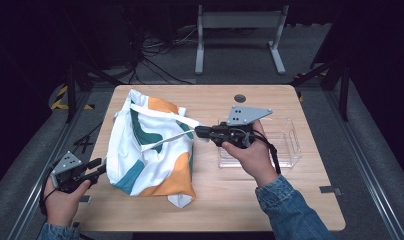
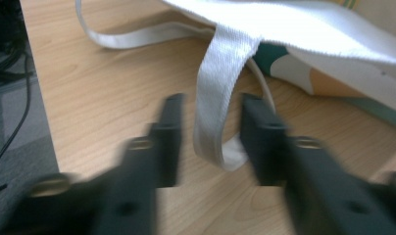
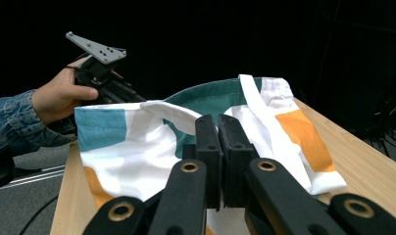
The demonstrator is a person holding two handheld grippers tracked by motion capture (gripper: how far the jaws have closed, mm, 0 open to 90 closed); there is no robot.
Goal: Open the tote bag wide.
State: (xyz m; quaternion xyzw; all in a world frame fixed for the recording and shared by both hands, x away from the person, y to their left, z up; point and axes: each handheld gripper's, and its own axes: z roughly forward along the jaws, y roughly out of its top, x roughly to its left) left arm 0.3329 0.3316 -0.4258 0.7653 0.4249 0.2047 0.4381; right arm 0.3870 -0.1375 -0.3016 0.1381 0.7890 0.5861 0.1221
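A white tote bag (image 1: 150, 155) with orange and teal patches lies on the wooden table (image 1: 240, 200). My right gripper (image 1: 199, 132) is shut on one of its white handles (image 1: 160, 114) and holds that strap taut above the bag; in the right gripper view the jaws (image 3: 218, 122) stand pressed together in front of the bag (image 3: 137, 147). My left gripper (image 1: 101, 167) sits at the bag's left side near the table edge. In the left gripper view the other handle's loop (image 2: 213, 112) hangs between its jaws (image 2: 210, 105), with a gap on each side.
A clear plastic tray (image 1: 285, 145) stands just right of my right hand. The table's left edge (image 2: 41, 107) drops to a grey floor with cables beside my left gripper. A round grommet (image 1: 239, 98) sits near the table's far edge.
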